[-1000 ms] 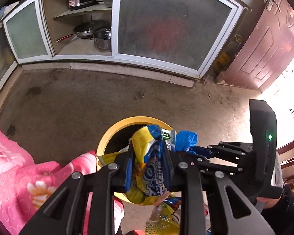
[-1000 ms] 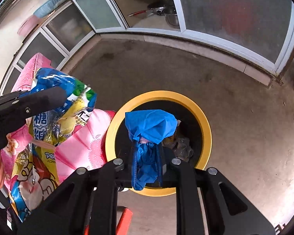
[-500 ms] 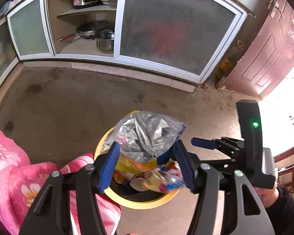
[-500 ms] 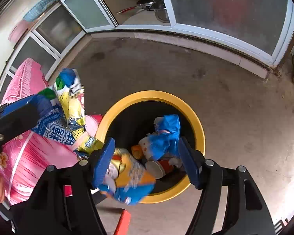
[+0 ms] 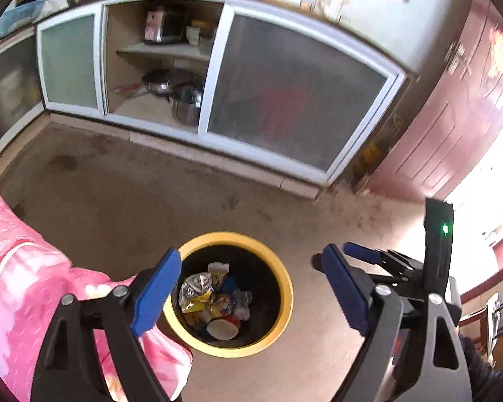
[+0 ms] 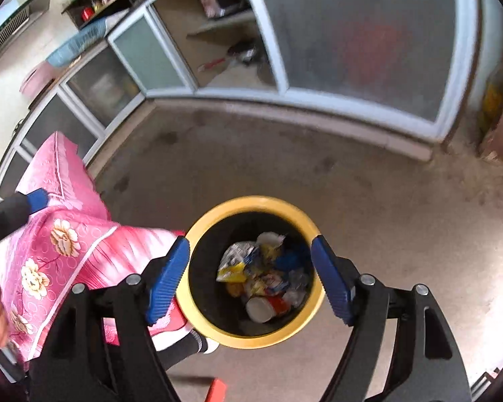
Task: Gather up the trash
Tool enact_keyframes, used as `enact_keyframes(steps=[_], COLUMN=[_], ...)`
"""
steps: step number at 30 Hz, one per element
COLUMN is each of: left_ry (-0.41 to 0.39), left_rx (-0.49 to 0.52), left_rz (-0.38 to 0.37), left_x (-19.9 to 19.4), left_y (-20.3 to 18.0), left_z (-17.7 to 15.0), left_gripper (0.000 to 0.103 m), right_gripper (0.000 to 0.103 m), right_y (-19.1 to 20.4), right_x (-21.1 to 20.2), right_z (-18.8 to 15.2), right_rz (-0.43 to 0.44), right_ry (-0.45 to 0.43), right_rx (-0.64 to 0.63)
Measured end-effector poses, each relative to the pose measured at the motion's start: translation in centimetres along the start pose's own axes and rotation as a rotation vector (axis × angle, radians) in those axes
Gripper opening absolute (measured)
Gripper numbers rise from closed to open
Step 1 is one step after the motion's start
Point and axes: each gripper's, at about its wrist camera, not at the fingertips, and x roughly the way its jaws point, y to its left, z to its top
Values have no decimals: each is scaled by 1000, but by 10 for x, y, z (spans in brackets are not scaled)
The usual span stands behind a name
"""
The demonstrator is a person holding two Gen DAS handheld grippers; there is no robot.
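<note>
at nine o'clock lies the pink floral quilt (image 6: 60,251). the left gripper (image 5: 248,288) hangs with jaws spread wide and empty. at six o'clock the yellow-rimmed bin (image 6: 313,234) holds the trash (image 6: 265,278), wrappers and a cup, likely just dropped. the right gripper (image 6: 251,274) is spread wide too, poised above the bin, nothing held.

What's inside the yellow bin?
The yellow bin holds crumpled snack wrappers, something blue and a red cup on its side. Whatever lies underneath them is covered.
</note>
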Motion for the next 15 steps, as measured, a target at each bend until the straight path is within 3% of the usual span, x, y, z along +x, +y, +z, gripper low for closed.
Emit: enact_keyframes(steps=[4, 8, 11, 15], left_ry=[-100, -215, -348, -468], left_rx=[-31, -57, -98, -131], left_rz=[-32, -32, -31, 32], left_x=[-52, -110, -170, -241], left_y=[3, 11, 23, 35], left_z=[-10, -29, -51, -78], left_gripper=[87, 92, 95, 95], right_gripper=[90, 94, 95, 95], right_y=[14, 28, 36, 53], right_x=[-50, -95, -126, -163], right_z=[-15, -29, -36, -43], right_rz=[-143, -246, -269, -262], right_ry=[-170, -327, -415, -526], right_rx=[-71, -93, -81, -72])
